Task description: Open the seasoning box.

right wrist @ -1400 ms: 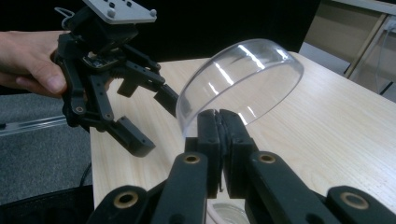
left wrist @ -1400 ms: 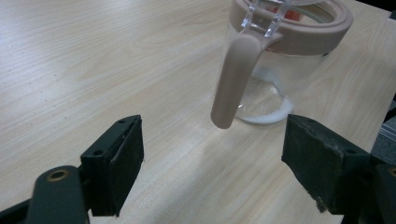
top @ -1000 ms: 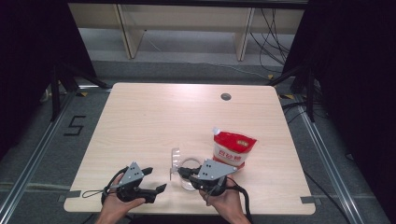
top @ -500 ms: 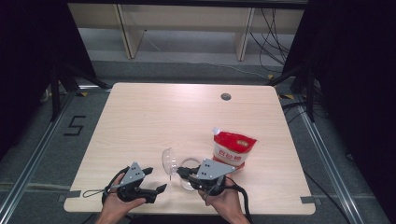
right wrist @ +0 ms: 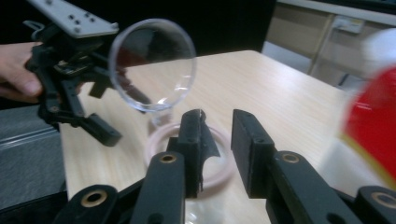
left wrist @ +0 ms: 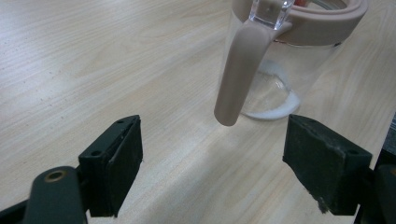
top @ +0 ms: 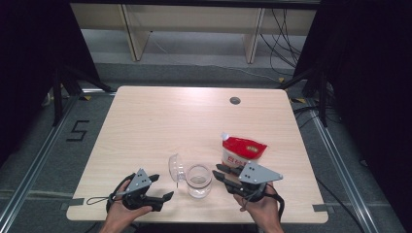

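Observation:
A clear jar [top: 199, 180] with a pink rim [right wrist: 152, 142] stands near the table's front edge. Its round clear lid [top: 176, 167] is flipped open to the left and stands up on its hinge. My right gripper [top: 218, 171] is just right of the jar. Its jaws have just been opening; they stand a little apart with nothing between them [right wrist: 219, 133]. My left gripper [top: 161, 187] lies left of the jar, open wide [left wrist: 215, 147] and pointed at the jar's pink latch strap [left wrist: 238, 70]. A red and white pouch [top: 241, 150] stands behind the right gripper.
A small round cable hole [top: 235, 100] sits at the table's far right. The wooden table [top: 160, 121] is bare behind the jar. Shelf legs and cables lie on the floor beyond the far edge.
The right gripper has drawn back to the right, away from the jar, and its jaws have parted. The lid has tipped further open to the left. The left gripper has stayed put.

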Action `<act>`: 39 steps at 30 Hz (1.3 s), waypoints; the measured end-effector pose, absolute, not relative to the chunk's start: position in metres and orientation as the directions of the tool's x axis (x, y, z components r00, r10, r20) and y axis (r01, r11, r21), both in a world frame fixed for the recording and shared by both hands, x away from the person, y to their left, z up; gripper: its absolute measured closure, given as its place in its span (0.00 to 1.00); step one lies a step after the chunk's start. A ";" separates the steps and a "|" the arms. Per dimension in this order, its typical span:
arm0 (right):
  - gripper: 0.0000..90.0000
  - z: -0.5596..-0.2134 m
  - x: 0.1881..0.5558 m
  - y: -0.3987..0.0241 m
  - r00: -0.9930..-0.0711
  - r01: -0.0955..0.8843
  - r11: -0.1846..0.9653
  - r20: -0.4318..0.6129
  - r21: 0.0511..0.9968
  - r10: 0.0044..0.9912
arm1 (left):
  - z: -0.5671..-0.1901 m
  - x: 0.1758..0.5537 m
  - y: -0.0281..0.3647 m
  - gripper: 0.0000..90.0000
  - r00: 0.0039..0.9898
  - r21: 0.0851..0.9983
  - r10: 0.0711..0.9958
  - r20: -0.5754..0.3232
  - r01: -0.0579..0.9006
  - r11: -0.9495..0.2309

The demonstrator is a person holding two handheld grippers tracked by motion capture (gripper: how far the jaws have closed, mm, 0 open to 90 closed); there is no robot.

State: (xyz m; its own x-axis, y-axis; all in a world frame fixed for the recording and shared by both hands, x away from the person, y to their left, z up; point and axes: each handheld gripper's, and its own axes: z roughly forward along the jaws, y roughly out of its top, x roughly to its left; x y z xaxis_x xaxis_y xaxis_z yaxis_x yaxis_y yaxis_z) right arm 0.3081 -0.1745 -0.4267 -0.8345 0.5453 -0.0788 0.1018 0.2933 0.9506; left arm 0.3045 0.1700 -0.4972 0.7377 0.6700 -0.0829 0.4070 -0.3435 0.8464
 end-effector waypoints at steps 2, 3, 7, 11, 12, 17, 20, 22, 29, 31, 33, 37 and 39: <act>0.79 -0.425 0.306 -0.183 -0.816 0.110 0.281 -0.074 0.954 0.573 | -0.497 0.305 0.170 0.22 0.739 0.846 0.669 -0.081 0.406 -0.347; 0.78 -0.425 0.306 -0.187 -0.814 0.113 0.271 -0.067 0.956 0.577 | -0.498 0.305 0.170 0.22 0.739 0.848 0.669 -0.080 0.403 -0.344; 0.73 -0.428 0.304 -0.201 -0.791 0.103 0.273 -0.087 0.956 0.605 | -0.498 0.304 0.168 0.22 0.731 0.843 0.675 -0.094 0.420 -0.337; 0.66 -0.434 0.299 -0.211 -0.771 0.152 0.254 -0.046 0.955 0.635 | -0.498 0.304 0.166 0.22 0.731 0.846 0.676 -0.098 0.419 -0.331; 0.66 -0.434 0.299 -0.211 -0.771 0.152 0.254 -0.046 0.955 0.635 | -0.498 0.304 0.166 0.22 0.733 0.847 0.673 -0.097 0.416 -0.331; 0.59 -0.440 0.292 -0.223 -0.761 0.191 0.215 0.006 0.958 0.649 | -0.497 0.303 0.166 0.22 0.733 0.843 0.673 -0.097 0.420 -0.336; 0.54 -0.446 0.289 -0.233 -0.753 0.205 0.205 0.021 0.957 0.658 | -0.496 0.304 0.167 0.22 0.744 0.846 0.662 -0.093 0.410 -0.342; 0.52 -0.449 0.288 -0.238 -0.735 0.218 0.191 0.031 0.957 0.678 | -0.495 0.303 0.167 0.21 0.738 0.849 0.669 -0.094 0.410 -0.334; 0.45 -0.455 0.286 -0.255 -0.681 0.233 0.191 0.020 0.953 0.732 | -0.493 0.299 0.170 0.18 0.724 0.846 0.679 -0.123 0.434 -0.309; 0.43 -0.458 0.285 -0.258 -0.669 0.265 0.183 0.043 0.947 0.742 | -0.493 0.299 0.173 0.18 0.733 0.850 0.672 -0.102 0.415 -0.324; 0.41 -0.461 0.286 -0.260 -0.660 0.283 0.165 0.067 0.945 0.748 | -0.493 0.299 0.174 0.18 0.731 0.849 0.675 -0.102 0.418 -0.324; 0.38 -0.464 0.289 -0.263 -0.654 0.275 0.183 0.044 0.944 0.755 | -0.494 0.298 0.173 0.18 0.731 0.846 0.674 -0.109 0.424 -0.323; 0.37 -0.466 0.290 -0.265 -0.647 0.266 0.179 0.038 0.947 0.761 | -0.495 0.296 0.172 0.18 0.728 0.840 0.675 -0.120 0.437 -0.322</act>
State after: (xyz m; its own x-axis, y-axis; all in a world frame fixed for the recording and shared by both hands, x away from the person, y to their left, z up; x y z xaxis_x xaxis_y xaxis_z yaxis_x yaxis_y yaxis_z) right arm 0.2901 -0.2647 -0.4662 -0.6472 0.7614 0.0384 0.2663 0.1785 0.9472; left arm 0.2964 0.1719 -0.4948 0.7283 0.6746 -0.1200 0.4369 -0.3224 0.8397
